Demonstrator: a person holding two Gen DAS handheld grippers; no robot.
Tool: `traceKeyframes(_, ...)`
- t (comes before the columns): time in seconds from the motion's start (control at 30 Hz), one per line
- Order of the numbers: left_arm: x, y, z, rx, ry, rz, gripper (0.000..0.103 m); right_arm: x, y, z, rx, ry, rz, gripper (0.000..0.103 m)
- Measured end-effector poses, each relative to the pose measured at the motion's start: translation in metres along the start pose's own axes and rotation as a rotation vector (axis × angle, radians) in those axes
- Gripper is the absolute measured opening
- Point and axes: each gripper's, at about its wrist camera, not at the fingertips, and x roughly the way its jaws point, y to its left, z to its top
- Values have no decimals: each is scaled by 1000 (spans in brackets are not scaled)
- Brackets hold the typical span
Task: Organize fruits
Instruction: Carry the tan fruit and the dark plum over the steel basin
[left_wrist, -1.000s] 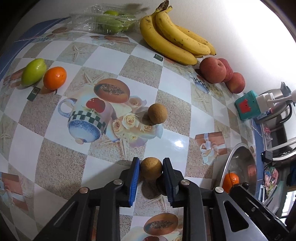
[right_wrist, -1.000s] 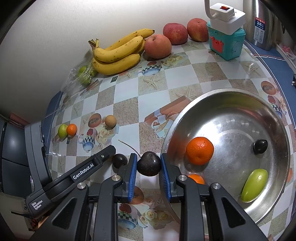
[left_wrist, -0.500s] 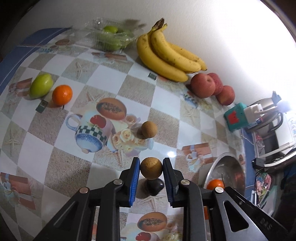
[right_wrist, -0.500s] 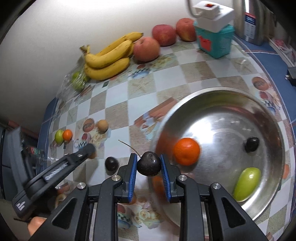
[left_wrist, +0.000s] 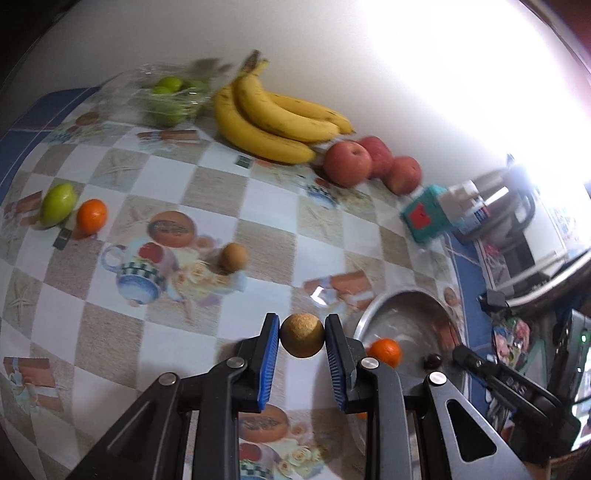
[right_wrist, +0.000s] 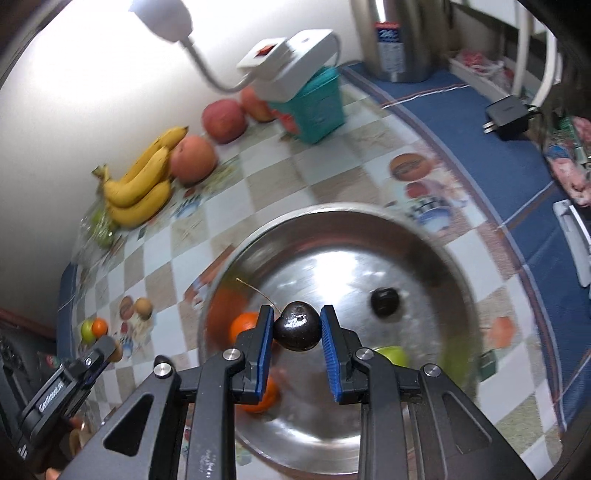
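Note:
My left gripper (left_wrist: 302, 341) is shut on a small round brown fruit (left_wrist: 302, 339), held above the tablecloth just left of the steel bowl (left_wrist: 373, 317). My right gripper (right_wrist: 297, 332) is shut on a dark cherry (right_wrist: 296, 331) with a long stem, held over the steel bowl (right_wrist: 436, 251). In the bowl lie an orange (right_wrist: 243, 326), a second dark cherry (right_wrist: 384, 301) and a green fruit (right_wrist: 393, 354). A second brown fruit (left_wrist: 233, 257), a green fruit (left_wrist: 58, 204) and an orange (left_wrist: 91, 220) lie on the table.
Bananas (left_wrist: 273, 122), red apples (left_wrist: 349, 164) and a clear pack of green fruit (left_wrist: 170, 99) line the wall. A teal box (right_wrist: 314, 107) with a white power strip stands beside a steel kettle (right_wrist: 399, 40). A black charger (right_wrist: 508, 116) lies at the right.
Both grippers have lifted and swung right. The right one now holds the cherry over the bowl instead of beside it. The left one has carried the brown fruit close to the bowl's rim.

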Motion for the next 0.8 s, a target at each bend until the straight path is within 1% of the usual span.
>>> traceKeyframes(0.1,2,-18,-7,45,20,-25,27,-7,-4,2,-26,-40,-75,27)
traceKeyframes(0.2,6,-34,-14,86,49,-46,27,-10,-6,3,-39,-53,-92,27)
traceKeyframes(0.3,12,-46,-21,113,87,-57,27,-11,-4,2,-75,-74,-140,27)
traceKeyframes(0.37,16,-52,-26,127,113,-62,27,-12,-3,2,-92,-83,-156,27)
traceKeyframes(0.53,22,-69,-34,175,136,-57,27,-14,-1,4,-124,-106,-201,27)
traceKeyframes(0.8,37,-100,-50,264,174,-67,27,-7,0,4,-169,-115,-195,27)
